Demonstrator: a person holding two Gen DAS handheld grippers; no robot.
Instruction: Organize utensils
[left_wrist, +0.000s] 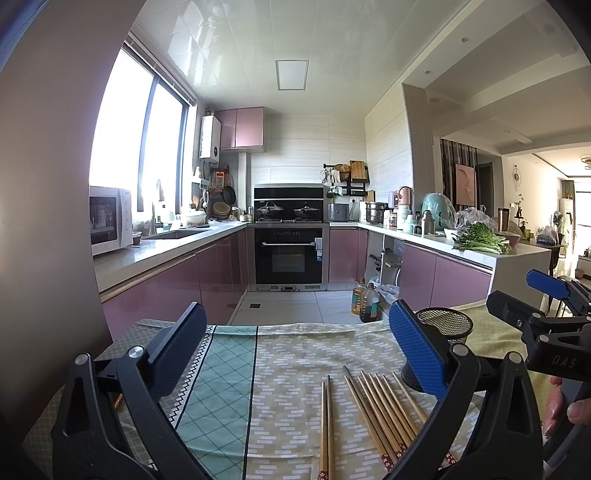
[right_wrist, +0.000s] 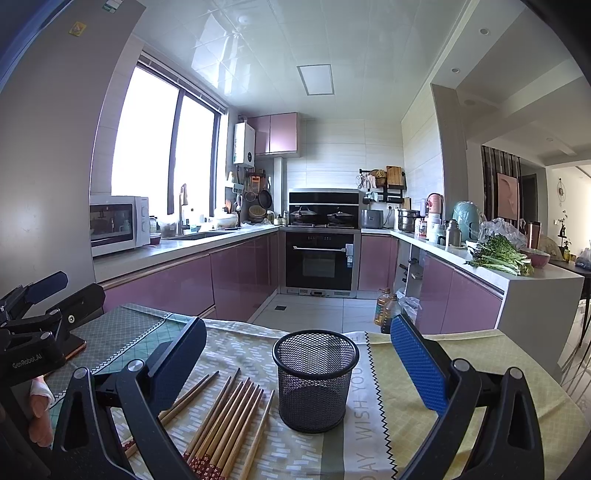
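A cloth-covered worktop (right_wrist: 461, 354) is being faced by both tools, with a kitchen spread out behind it. Near the worktop's middle a black mesh cup (right_wrist: 314, 380) is standing upright and looks empty. Just to its left, wooden chopsticks (right_wrist: 225, 413) are lying flat on the cloth: a tight fan of several beside the cup, one pair (left_wrist: 325, 424) set a little apart further left. The left tool (left_wrist: 295, 347) is being held above the chopsticks with its jaws spread wide and nothing between them; the right tool (right_wrist: 295, 354) is being held likewise, gaping and empty, with the cup framed between its fingers. No chopstick is yet being lifted, so the step in hand is judged to be the first pick. It would be done best if one pair or a small bundle were taken near the middle of its length, the fingers being lowered astride the sticks and closed squarely so that none rolls away. The sticks should then be tipped upright and dropped tips-down into the cup, which is light and may need steadying by the other tool.
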